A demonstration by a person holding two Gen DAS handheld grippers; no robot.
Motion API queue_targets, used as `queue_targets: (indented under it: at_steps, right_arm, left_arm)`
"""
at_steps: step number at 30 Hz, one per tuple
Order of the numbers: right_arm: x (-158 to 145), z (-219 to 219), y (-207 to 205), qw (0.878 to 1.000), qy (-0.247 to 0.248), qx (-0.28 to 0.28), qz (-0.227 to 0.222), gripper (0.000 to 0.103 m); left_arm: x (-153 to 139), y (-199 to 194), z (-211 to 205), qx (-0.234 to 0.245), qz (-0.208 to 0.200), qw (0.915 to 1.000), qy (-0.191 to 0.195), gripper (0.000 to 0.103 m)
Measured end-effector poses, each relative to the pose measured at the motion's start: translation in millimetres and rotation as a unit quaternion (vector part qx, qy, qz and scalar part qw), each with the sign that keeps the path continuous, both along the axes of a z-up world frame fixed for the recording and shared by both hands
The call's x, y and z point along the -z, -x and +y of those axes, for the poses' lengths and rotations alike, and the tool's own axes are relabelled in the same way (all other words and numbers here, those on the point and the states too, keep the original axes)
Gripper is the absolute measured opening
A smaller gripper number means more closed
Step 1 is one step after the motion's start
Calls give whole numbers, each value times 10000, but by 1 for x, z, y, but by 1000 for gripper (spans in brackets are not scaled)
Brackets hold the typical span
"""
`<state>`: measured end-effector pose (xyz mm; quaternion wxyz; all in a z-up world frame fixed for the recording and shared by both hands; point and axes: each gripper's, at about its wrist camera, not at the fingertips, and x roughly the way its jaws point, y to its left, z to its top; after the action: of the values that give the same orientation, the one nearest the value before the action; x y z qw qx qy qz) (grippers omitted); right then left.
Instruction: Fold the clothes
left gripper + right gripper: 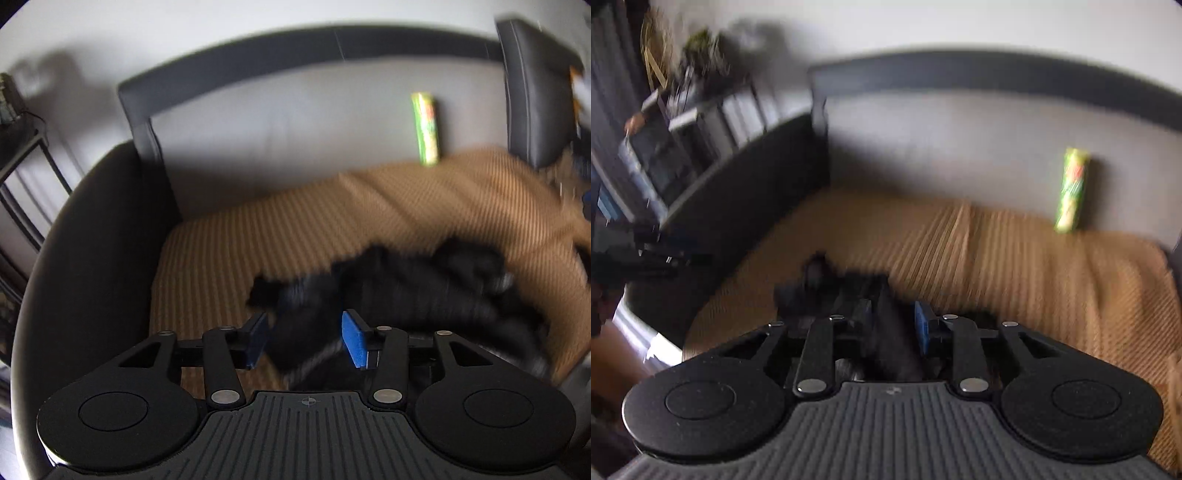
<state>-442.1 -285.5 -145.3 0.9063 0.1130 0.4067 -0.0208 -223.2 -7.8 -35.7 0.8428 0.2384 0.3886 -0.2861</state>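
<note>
Ahead of both claws stretches a dark sofa [92, 258] with a tan ribbed cover [229, 251] over its seat. Right at the left claw [304, 338], a crumpled black garment [406, 288] runs between its parted fingers; whether it pinches is unclear through blur. Cloth also fills the right claw [892, 325], clamped narrow around it. Beyond, a green tube [1071, 190] leans on the backrest.

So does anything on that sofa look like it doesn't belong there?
Yes: a green tube-shaped can stands propped against the grey backrest, odd beside laundry. The black garment is just a crumpled heap, unfolded on the striped tan cover.
</note>
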Motion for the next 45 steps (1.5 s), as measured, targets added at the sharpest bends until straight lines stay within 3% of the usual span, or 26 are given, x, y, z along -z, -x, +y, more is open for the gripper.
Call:
queue_targets:
  at_steps: [2,6,8,13,18,25,26,28,30,37,45]
  right_arm:
    - [31,33,14,9991,-114,-68,411,32]
    - [90,76,26,9937,-466,-363,950,40]
    - [115,95,23,9903,-702,-443,1111,48]
    - [171,115,9,9834,-659,-472,1624,51]
    - [200,109,14,9795,-356,-16,1980,51]
    - [228,112,7,9801,-325,63,1958,53]
    - [230,114,7,9794,-317,10,1996,46]
    - [226,114,8,9782,-455,-63,2026,11]
    - [208,110,16,9821,-669,-54,1761,10]
    - [126,102,52,9939,-356,-375,975,10]
    - [93,81,54,9977,44,-282,621,10]
  left_arm:
    - [32,13,2,255,13,9989,-386,62]
    - [76,29,-1,701,338,9945,-707,65]
    - [91,29,-6,843,400,9929,-743,69]
    - [125,25,-18,1155,491,9890,-776,73]
    - [156,20,-28,1442,576,9845,-816,75]
    - [171,4,-29,1594,675,9804,-939,75]
    - [173,2,-30,1632,698,9795,-954,75]
    - [175,0,-32,1746,743,9770,-973,75]
    - [174,1,-34,1933,797,9731,-966,76]
    - [167,7,-43,2607,817,9571,-962,81]
    - [171,5,-63,2980,1229,9439,-723,85]
